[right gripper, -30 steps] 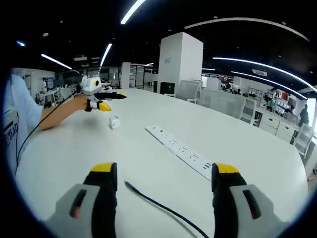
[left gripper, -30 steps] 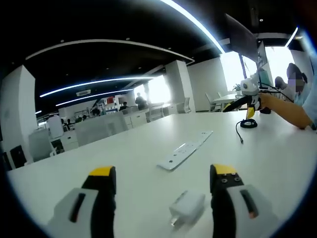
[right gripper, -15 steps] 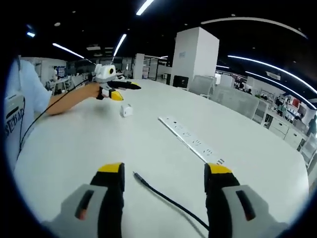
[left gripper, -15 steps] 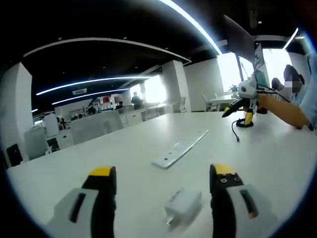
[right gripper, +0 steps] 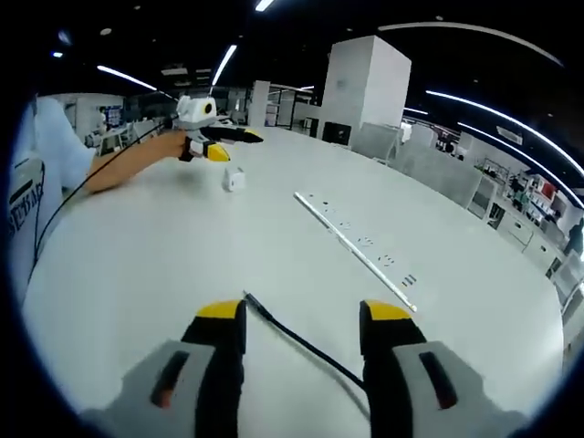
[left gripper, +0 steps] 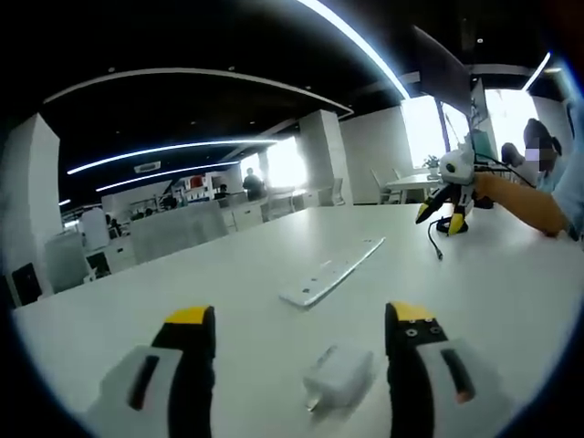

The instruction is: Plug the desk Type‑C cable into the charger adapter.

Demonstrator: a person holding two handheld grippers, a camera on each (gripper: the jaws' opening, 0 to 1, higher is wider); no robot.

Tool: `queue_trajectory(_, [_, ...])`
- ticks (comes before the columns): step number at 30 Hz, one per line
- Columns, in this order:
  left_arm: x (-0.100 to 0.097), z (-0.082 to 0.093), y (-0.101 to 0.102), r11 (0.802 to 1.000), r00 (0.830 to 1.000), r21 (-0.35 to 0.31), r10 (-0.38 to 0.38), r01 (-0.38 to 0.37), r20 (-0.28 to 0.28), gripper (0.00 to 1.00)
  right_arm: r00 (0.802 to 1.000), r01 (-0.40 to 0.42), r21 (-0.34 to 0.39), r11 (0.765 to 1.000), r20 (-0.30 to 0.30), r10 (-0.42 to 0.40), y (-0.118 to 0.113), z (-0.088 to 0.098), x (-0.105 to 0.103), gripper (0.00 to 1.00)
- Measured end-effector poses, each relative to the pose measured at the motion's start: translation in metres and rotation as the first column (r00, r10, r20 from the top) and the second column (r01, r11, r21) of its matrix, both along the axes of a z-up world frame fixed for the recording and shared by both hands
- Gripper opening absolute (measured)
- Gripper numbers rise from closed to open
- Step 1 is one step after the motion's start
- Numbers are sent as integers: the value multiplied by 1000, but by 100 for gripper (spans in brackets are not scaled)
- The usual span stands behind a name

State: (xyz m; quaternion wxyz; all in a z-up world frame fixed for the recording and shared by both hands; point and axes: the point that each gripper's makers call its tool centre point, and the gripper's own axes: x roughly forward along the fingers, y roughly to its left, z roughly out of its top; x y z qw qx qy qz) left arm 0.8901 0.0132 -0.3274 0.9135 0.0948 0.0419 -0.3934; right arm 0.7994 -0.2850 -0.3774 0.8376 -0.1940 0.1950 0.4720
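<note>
Left gripper view: left gripper (left gripper: 297, 338) low over the white worktop (left gripper: 511, 283), jaws apart, nothing clamped. White charger adapter (left gripper: 339, 376) lying flat on the worktop between the two jaws, touching neither. Beyond it, a white power strip (left gripper: 330, 272) stretched toward the worktop's far edge. Near the right-hand edge, the right gripper (left gripper: 441, 217) tipped down over a black cable (left gripper: 436, 243), held by a person's hand (left gripper: 488, 187).

Right gripper view: right gripper (right gripper: 299, 328) close above the worktop (right gripper: 128, 265), jaws apart with a narrow gap, not clamped. Black Type-C cable (right gripper: 301, 342) running on the worktop between the jaws, plug end (right gripper: 250, 300) just past the yellow tips. Power strip (right gripper: 356, 248) lying diagonally toward the right edge. Small white adapter (right gripper: 234, 180) well apart toward the far left edge, left gripper (right gripper: 216, 146) just beside it, jaws apart.

Writing: dark lettering on the person's white shirt (right gripper: 26, 205) at the left, cut off, not legible. Sockets on the strip unlabelled as far as visible.
</note>
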Motion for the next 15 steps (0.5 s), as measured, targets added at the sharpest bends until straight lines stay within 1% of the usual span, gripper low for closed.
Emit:
queue_trajectory(2, [-1,0,0,1000,1000,-1,-1,1,0,76,1000,2,-11,1000,0,-2,-1,-2,1,46])
queue_trajectory(5, [-2,-1,-2,1000,1000,0,-6,6,-5,75,1000,-13,-23,1000,-1,13,0,-6,0,45])
queue_trajectory(7, [-3,0,-4,1000,1000,-14,-13,13,-10,75,1000,-19,-34,999,-2,18,2,-8,0,44])
queue_trajectory(12, [-5,-1,-6,1000,1000,-6,-17,17,-10,75,999,-33,-77,997,-22,31,3,-19,0,41])
queue_trajectory(15, [-5,0,-6,1000,1000,-10,-16,16,-10,75,999,-30,-85,996,-31,28,5,-23,2,39])
